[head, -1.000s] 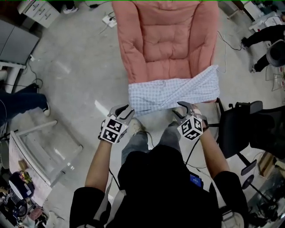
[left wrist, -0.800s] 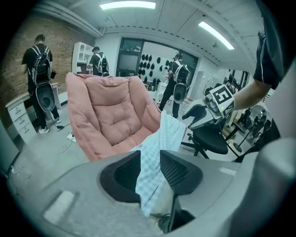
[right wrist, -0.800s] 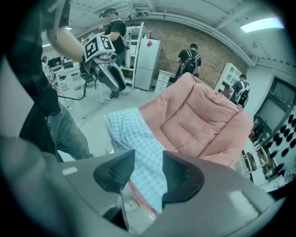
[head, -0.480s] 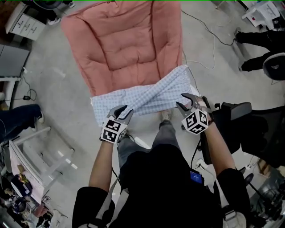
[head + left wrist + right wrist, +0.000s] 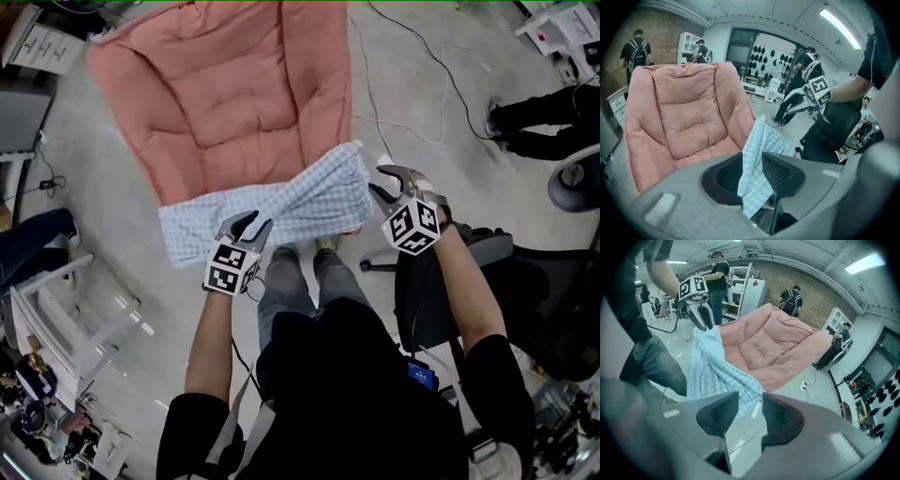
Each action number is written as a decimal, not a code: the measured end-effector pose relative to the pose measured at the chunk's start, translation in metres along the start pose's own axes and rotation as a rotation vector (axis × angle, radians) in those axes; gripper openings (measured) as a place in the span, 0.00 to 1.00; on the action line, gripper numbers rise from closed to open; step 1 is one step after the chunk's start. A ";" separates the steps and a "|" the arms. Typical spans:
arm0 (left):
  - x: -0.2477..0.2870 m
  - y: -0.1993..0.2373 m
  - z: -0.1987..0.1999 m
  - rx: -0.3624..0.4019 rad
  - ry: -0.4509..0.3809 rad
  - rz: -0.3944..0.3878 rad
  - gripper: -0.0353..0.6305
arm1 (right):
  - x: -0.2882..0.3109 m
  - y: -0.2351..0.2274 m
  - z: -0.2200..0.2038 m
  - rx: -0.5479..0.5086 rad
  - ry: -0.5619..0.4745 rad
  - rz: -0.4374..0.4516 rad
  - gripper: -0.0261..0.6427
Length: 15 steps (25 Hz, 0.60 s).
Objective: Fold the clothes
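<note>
Having swung sideways along the pink chair's (image 5: 225,84) front edge, the left hand-held gripper (image 5: 246,227) and right hand-held gripper (image 5: 378,181) each pinch the checked garment (image 5: 291,202), stretched midair and seemingly ready for a fold.

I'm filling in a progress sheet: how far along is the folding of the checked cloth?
Done: the blue-and-white checked cloth already looks gathered into a long band, held in the air before the pink padded chair. In hand: the left gripper pinches it near one end, and the right gripper seems to pinch the other. Left: the further folds and setting it down; no compact folded bundle shows yet.
</note>
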<state>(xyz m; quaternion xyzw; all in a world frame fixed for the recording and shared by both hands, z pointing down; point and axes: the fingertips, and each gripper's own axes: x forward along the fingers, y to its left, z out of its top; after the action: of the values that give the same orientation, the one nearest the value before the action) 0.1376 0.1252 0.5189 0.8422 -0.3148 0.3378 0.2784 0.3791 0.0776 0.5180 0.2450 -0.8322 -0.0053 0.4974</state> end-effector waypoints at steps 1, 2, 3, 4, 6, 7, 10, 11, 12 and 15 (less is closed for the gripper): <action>0.003 0.003 -0.002 -0.001 0.007 0.002 0.26 | 0.007 -0.006 0.000 -0.013 0.004 -0.002 0.28; 0.006 0.006 -0.006 -0.003 0.015 0.002 0.26 | 0.016 -0.012 -0.001 -0.027 0.013 -0.003 0.27; 0.009 0.009 -0.010 -0.007 0.025 0.001 0.26 | 0.026 -0.017 -0.003 -0.043 0.026 -0.002 0.27; 0.012 0.013 -0.015 -0.015 0.035 -0.002 0.26 | 0.036 -0.021 -0.005 -0.065 0.044 -0.001 0.27; 0.019 0.020 -0.027 -0.032 0.058 -0.007 0.25 | 0.058 -0.027 -0.011 -0.125 0.086 0.007 0.27; 0.022 0.023 -0.032 -0.038 0.069 -0.008 0.26 | 0.068 -0.029 -0.015 -0.155 0.106 0.014 0.27; 0.028 0.029 -0.041 -0.045 0.093 -0.007 0.26 | 0.094 -0.038 -0.023 -0.221 0.152 0.038 0.28; 0.028 0.031 -0.044 -0.043 0.099 -0.007 0.26 | 0.101 -0.040 -0.025 -0.236 0.165 0.050 0.28; 0.028 0.033 -0.047 -0.044 0.106 -0.008 0.26 | 0.107 -0.041 -0.026 -0.250 0.180 0.066 0.29; 0.030 0.038 -0.059 -0.061 0.130 -0.015 0.26 | 0.125 -0.038 -0.030 -0.319 0.230 0.123 0.33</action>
<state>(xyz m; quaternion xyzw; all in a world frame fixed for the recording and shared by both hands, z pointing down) 0.1043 0.1307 0.5877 0.8121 -0.2997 0.3798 0.3262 0.3711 -0.0003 0.6270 0.1109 -0.7720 -0.0788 0.6209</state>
